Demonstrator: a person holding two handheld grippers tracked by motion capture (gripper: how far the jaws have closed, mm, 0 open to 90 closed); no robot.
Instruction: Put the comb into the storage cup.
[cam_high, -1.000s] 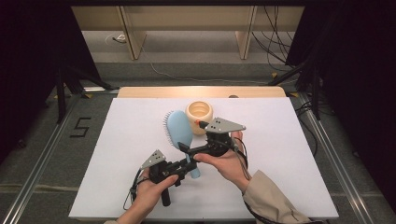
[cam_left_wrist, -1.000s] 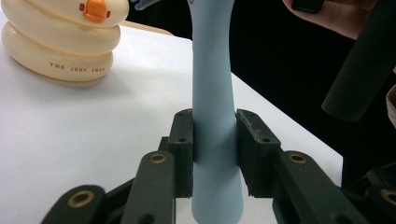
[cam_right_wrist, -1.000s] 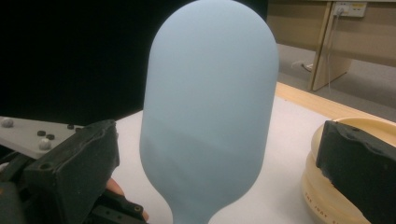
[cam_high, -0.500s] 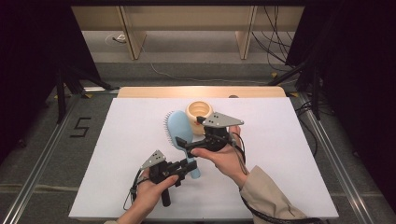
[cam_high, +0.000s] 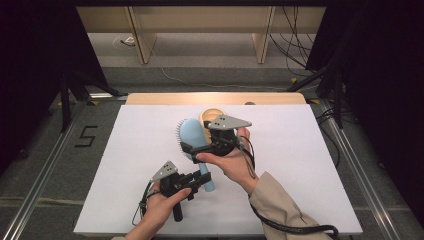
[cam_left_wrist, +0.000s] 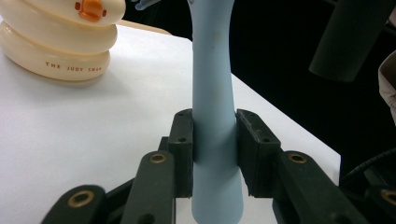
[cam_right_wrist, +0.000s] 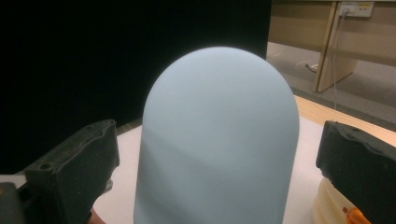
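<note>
My left claw (cam_left_wrist: 215, 154) pinched blue hairbrush (cam_high: 192, 137) handle; my right claw (cam_right_wrist: 219, 154) spread around brush head, pads clear. Best: center head, close gently, avoid cream duck toy (cam_left_wrist: 60, 42).

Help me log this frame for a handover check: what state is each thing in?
Light blue plastic hairbrush: lifted off the table, handle clamped, head between open jaws.
Left gripper: shut on the hairbrush handle.
Right gripper: jaws open on either side of the brush head, pads apart from it.
Cream ringed duck-shaped toy: standing on the table, untouched.
White table: bears the toy.
</note>
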